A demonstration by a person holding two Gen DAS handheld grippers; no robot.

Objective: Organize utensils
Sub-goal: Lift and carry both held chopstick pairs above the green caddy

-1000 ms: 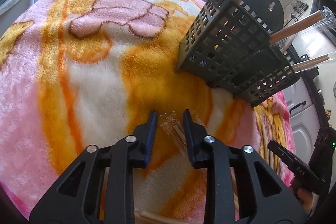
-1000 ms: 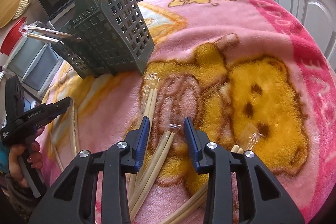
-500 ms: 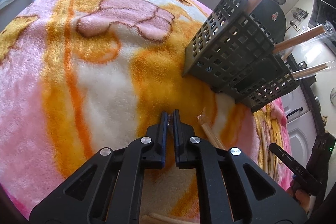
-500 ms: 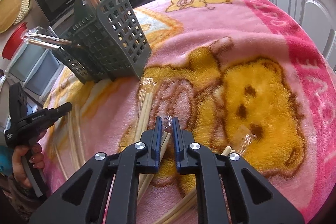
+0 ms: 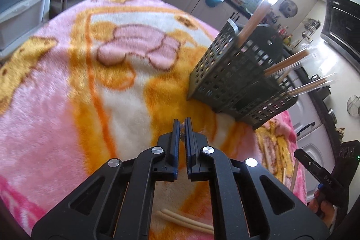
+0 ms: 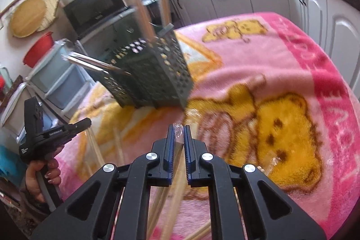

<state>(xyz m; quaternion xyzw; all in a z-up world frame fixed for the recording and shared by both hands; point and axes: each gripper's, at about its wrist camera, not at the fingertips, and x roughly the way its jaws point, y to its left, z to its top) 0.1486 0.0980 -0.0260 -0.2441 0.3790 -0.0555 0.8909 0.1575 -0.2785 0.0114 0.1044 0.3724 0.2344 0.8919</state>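
A dark grey slotted utensil caddy (image 5: 234,73) stands on the pink bear blanket (image 5: 67,82) and holds several wrapped chopstick pairs (image 5: 290,64); it also shows in the right wrist view (image 6: 155,75). My left gripper (image 5: 182,124) is shut on a clear-wrapped chopstick pair (image 5: 182,127), lifted above the blanket in front of the caddy. My right gripper (image 6: 178,129) is shut on another wrapped chopstick pair (image 6: 178,134), also lifted, just in front of the caddy. More chopstick pairs (image 5: 184,220) lie on the blanket; several (image 6: 99,150) show in the right wrist view.
The blanket (image 6: 292,64) covers the table. A microwave (image 6: 96,6) and plastic drawers (image 6: 58,80) stand behind the caddy. White kitchen cabinets (image 6: 315,6) line the far side. The other hand-held gripper (image 6: 49,134) shows at left in the right wrist view.
Both grippers closed from open onto wrapped chopstick pairs, then lifted them off the blanket and moved toward the caddy.
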